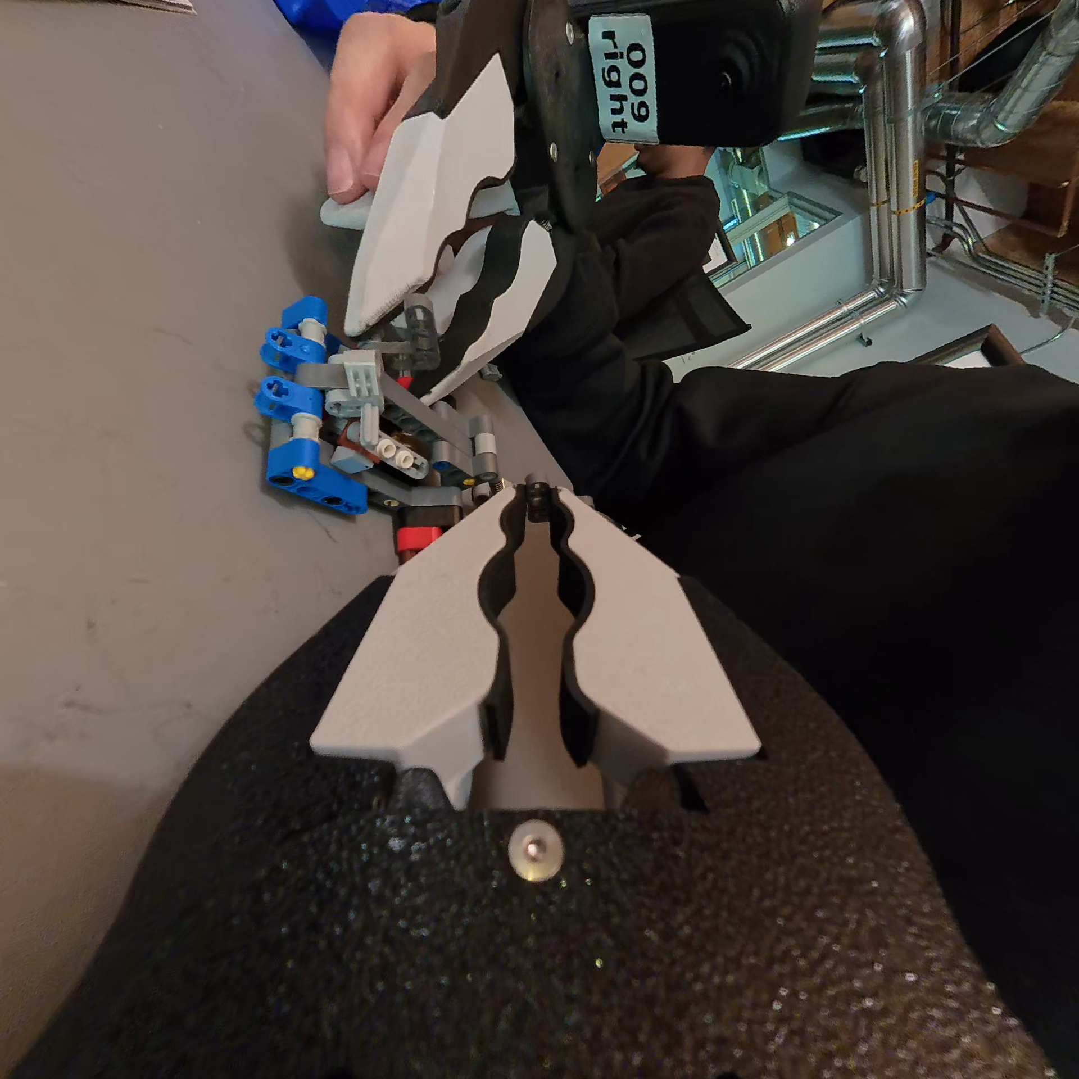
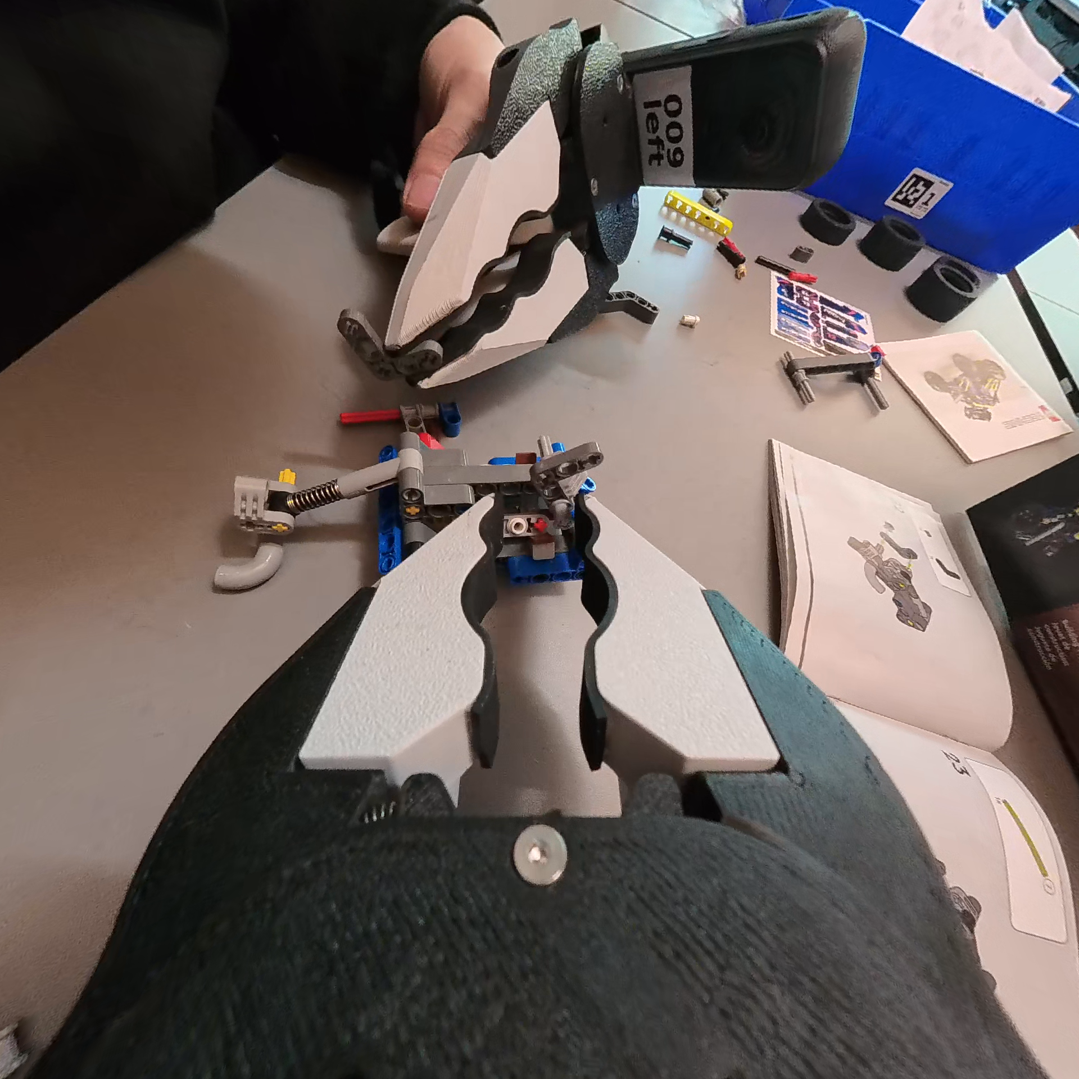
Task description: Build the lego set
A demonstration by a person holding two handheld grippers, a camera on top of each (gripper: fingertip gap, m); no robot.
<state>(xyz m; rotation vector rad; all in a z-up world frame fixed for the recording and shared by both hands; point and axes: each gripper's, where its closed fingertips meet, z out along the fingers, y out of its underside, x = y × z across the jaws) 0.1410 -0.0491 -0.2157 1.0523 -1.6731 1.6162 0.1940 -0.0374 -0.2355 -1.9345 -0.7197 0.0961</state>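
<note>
— What blocks the right gripper (image 2: 534,514)?
— The blue-and-grey brick model (image 2: 467,484) sits straight ahead, the left gripper (image 2: 420,362) beyond it, open booklets (image 2: 876,584) to its right.
— Free room?
— Bare table (image 2: 146,409) to its left.

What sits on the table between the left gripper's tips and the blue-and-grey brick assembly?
Right wrist view: a small loose piece, red axle with grey and blue connectors, between left gripper and assembly.
</note>
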